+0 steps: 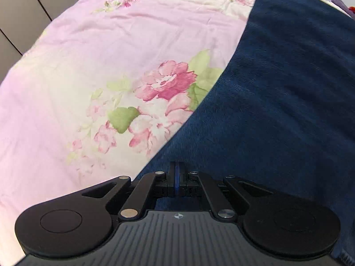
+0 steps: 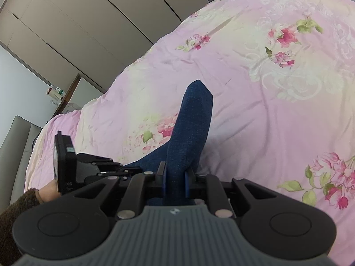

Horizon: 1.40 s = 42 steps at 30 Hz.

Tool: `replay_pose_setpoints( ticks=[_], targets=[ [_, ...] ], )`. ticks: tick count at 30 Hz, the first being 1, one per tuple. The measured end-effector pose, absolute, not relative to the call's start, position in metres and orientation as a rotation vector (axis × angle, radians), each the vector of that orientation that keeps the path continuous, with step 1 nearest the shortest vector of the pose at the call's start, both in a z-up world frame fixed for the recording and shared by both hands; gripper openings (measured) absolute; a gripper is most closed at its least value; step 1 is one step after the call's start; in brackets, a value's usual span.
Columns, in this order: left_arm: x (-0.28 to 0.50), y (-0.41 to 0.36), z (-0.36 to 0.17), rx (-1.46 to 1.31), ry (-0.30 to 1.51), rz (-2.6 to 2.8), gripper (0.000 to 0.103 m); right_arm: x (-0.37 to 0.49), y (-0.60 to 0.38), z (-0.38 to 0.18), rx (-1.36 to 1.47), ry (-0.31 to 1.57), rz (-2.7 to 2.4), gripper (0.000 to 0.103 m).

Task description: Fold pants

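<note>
The dark blue pants (image 1: 277, 93) lie across the pink floral bedspread (image 1: 115, 51), filling the right half of the left wrist view. My left gripper (image 1: 177, 170) is shut, its jaws pinched on the near edge of the pants. In the right wrist view, my right gripper (image 2: 175, 177) is shut on a fold of the pants (image 2: 190, 124), which rises from the jaws over the bedspread (image 2: 266, 110). The left gripper (image 2: 88, 168) shows at the left of that view, close beside the right one.
Beige wardrobe doors (image 2: 77, 22) stand beyond the bed. A grey chair (image 2: 15, 144) is at the far left. A purple and red item (image 1: 346, 6) lies past the pants at the right edge. The person's brown sleeve (image 2: 15, 212) is at lower left.
</note>
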<state>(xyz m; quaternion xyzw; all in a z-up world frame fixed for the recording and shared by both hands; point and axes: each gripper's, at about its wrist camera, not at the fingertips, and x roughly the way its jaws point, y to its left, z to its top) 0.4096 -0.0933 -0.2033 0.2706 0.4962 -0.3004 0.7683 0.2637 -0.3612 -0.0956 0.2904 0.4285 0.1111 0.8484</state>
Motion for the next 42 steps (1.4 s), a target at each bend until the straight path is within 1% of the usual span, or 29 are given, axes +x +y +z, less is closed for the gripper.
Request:
replay_pose_setpoints(
  ticks=[4, 8, 12, 14, 17, 21, 25, 27, 29, 30, 35, 38, 42],
  targets=[
    [0.420, -0.095, -0.212, 0.541, 1.082, -0.637, 0.000, 0.266, -0.358, -0.095, 0.616, 0.908, 0.246, 0.010],
    [0.406, -0.085, -0.194, 0.534, 1.057, -0.645, 0.000, 0.271, -0.354, -0.092, 0.629, 0.912, 0.254, 0.010],
    [0.352, -0.080, -0.176, 0.507, 1.062, -0.818, 0.000, 0.269, -0.349, -0.083, 0.659, 0.896, 0.275, 0.011],
    [0.319, -0.085, -0.176, 0.529, 1.076, -0.903, 0.000, 0.265, -0.342, -0.077, 0.648, 0.883, 0.283, 0.011],
    [0.275, -0.094, -0.191, 0.560, 1.107, -0.970, 0.000, 0.259, -0.335, -0.072, 0.649, 0.870, 0.291, 0.011],
    [0.259, -0.100, -0.219, 0.556, 1.136, -0.902, 0.000, 0.255, -0.324, -0.065, 0.668, 0.863, 0.297, 0.011],
    [0.254, -0.086, -0.203, 0.458, 1.125, -0.869, 0.000, 0.257, -0.309, -0.060, 0.689, 0.878, 0.315, 0.011],
    [0.244, -0.067, -0.184, 0.411, 1.087, -0.848, 0.003, 0.258, -0.299, -0.049, 0.668, 0.874, 0.321, 0.011],
    [0.236, -0.039, -0.163, 0.343, 1.060, -0.792, 0.009, 0.261, -0.287, -0.040, 0.663, 0.875, 0.350, 0.012],
    [0.235, -0.024, -0.154, 0.309, 1.046, -0.757, 0.010, 0.262, -0.279, -0.037, 0.658, 0.878, 0.367, 0.013],
    [0.232, 0.060, -0.114, 0.136, 1.026, -0.505, 0.010, 0.269, -0.232, -0.026, 0.679, 0.903, 0.450, 0.015],
    [0.230, 0.109, -0.101, 0.044, 0.994, -0.393, 0.013, 0.276, -0.197, -0.024, 0.705, 0.921, 0.491, 0.015],
    [0.226, 0.160, -0.094, -0.011, 0.955, -0.250, 0.013, 0.285, -0.145, -0.029, 0.730, 0.972, 0.543, 0.014]
  ],
)
